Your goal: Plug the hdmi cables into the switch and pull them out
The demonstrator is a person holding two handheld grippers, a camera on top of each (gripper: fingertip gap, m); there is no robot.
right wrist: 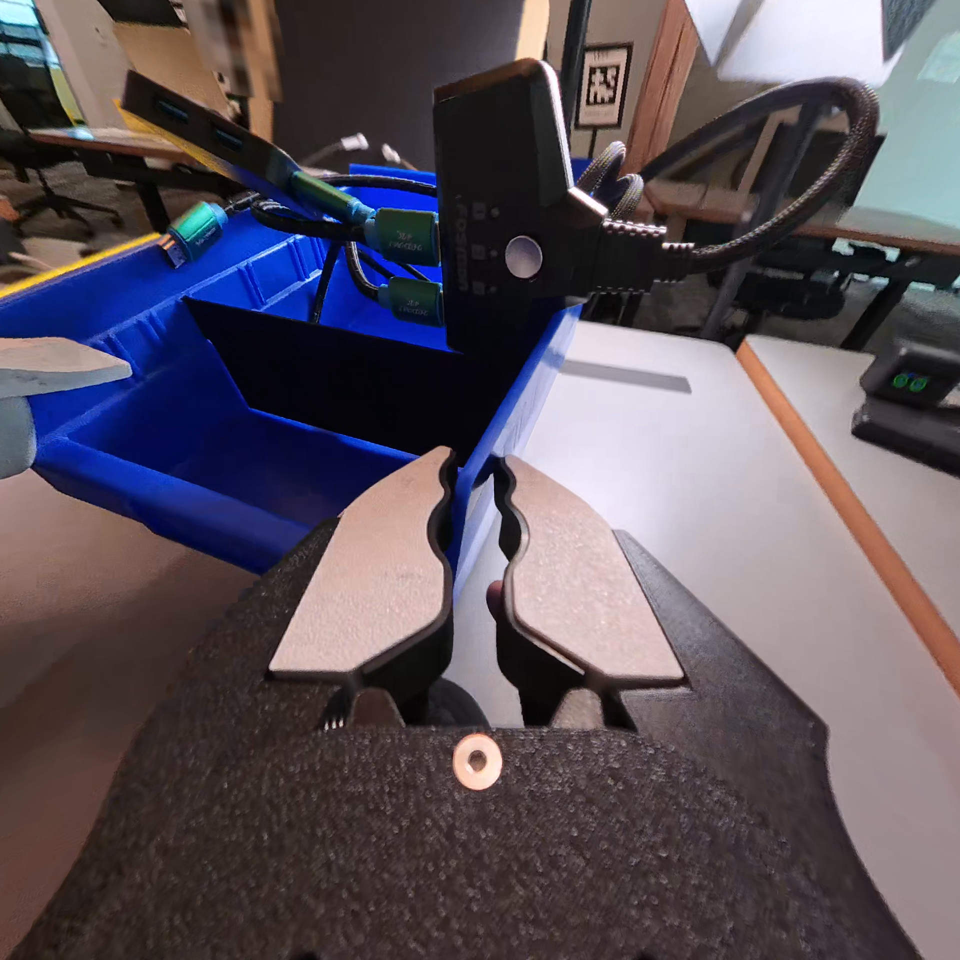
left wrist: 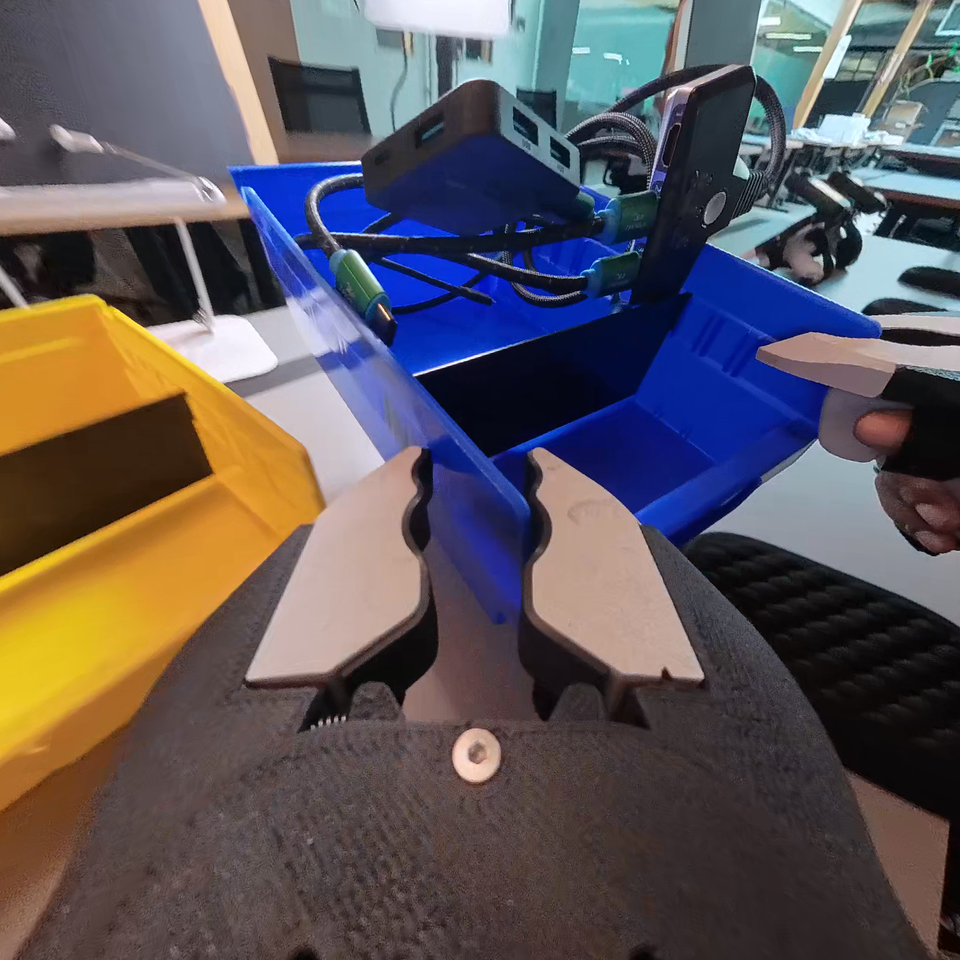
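From the left wrist view we look forward and slightly down along the left hand-held gripper [left wrist: 478,462], very close to the left wall of the blue bin [left wrist: 727,395], facing across the worktop [left wrist: 322,415] toward distant desks. From the right wrist view we look along the right hand-held gripper [right wrist: 475,462] at the bin's right wall [right wrist: 524,395], equally near. Both views share the bin's interior, the black divider [left wrist: 545,374] and the upright switch [right wrist: 498,208].

Pale grey table [right wrist: 675,519], blue bin [left wrist: 727,395] and yellow bin [left wrist: 156,519] on it
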